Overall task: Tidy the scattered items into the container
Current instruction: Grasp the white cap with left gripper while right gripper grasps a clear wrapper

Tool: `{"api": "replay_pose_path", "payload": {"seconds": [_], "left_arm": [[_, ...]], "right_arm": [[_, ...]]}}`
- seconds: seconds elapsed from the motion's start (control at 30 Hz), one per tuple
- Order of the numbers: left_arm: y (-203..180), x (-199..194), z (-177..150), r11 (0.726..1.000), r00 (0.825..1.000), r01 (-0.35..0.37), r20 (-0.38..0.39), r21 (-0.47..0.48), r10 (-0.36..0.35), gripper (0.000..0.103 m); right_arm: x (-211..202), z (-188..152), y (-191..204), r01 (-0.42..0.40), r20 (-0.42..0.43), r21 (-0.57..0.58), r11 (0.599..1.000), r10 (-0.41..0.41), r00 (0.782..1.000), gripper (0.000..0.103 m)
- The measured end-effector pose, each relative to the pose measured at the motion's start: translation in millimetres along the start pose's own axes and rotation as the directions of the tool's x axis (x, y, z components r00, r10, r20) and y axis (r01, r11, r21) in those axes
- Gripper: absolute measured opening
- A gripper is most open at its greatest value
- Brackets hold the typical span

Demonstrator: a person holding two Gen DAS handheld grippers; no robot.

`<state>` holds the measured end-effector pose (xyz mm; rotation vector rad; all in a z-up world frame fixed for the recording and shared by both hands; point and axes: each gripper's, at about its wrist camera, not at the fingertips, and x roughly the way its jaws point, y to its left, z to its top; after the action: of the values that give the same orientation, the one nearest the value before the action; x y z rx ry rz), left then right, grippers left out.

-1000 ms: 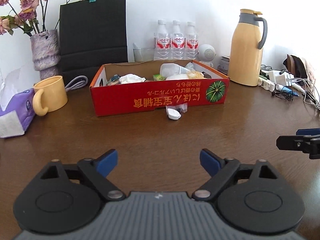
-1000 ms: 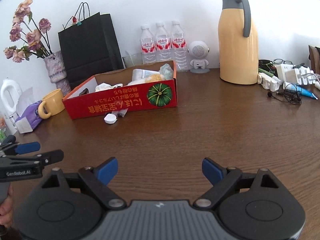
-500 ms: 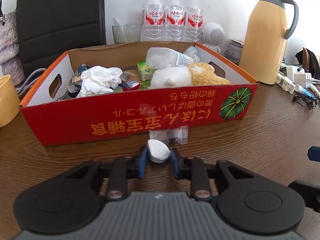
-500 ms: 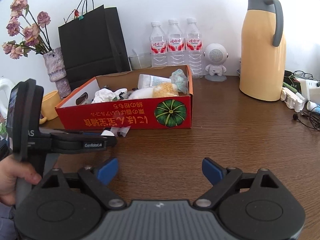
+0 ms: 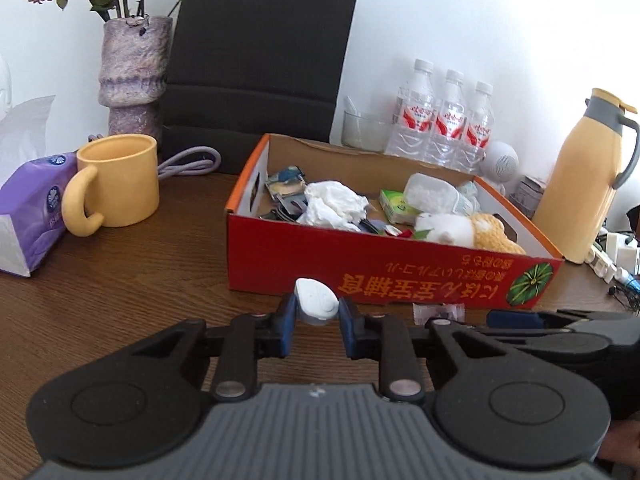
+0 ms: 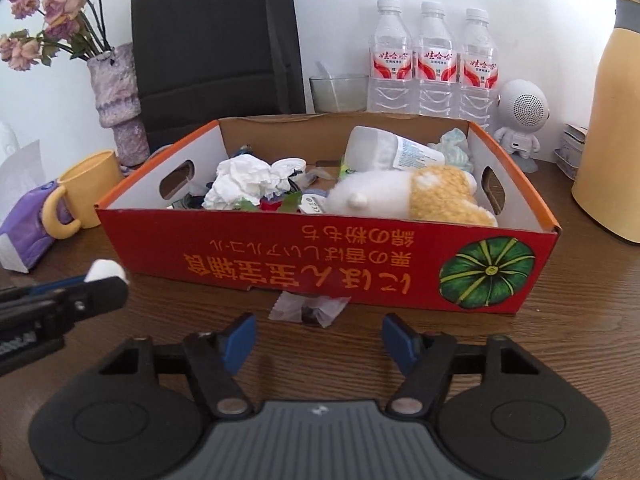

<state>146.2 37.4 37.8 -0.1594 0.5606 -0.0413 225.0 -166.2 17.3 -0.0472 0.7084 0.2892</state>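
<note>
Yellow mug point(image 5: 120, 182), thermos point(image 5: 580, 184), water bottles point(image 6: 434, 60)

We take this for a lived-in home or small office corner, with a dark wooden worktop point(image 5: 132, 280) pushed against a plain white wall. At the far left stand dried roses point(image 6: 48, 4) in a mottled purple vase point(image 5: 134, 72), beside a black paper shopping bag point(image 5: 260, 52). Near them we see a yellow mug point(image 5: 120, 182) and a purple tissue pack point(image 5: 30, 208). Three bottles of water point(image 6: 434, 60) line the wall, with a small white robot-shaped speaker point(image 6: 522, 116) and a tall yellow thermos jug point(image 5: 580, 184) to the right. A red cardboard box point(image 6: 320, 268) of odds and ends sits mid-worktop, and chargers and cables point(image 5: 618, 258) clutter the far right edge.
</note>
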Motion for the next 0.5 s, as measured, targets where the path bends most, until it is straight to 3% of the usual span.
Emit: {"api": "replay_pose_path", "payload": {"seconds": [0.17, 0.4, 0.5], "left_arm": [[3.8, 5.1, -9.8, 0.994, 0.997, -0.081, 0.015, 0.078, 0.080, 0.024], [12.0, 5.1, -13.3, 0.998, 0.999, -0.041, -0.013, 0.046, 0.041, 0.024], [10.3, 4.3, -14.3, 0.998, 0.999, -0.037, -0.012, 0.054, 0.038, 0.024]], "right_arm": [[10.1, 0.2, 19.0, 0.102, 0.031, 0.007, 0.995, -0.102, 0.994, 0.059], [14.3, -1.0, 25.3, 0.116, 0.035, 0.000, 0.993, -0.116, 0.993, 0.039], [12.6, -2.5, 24.3, 0.106, 0.039, -0.019, 0.994, -0.105, 0.994, 0.036]]}}
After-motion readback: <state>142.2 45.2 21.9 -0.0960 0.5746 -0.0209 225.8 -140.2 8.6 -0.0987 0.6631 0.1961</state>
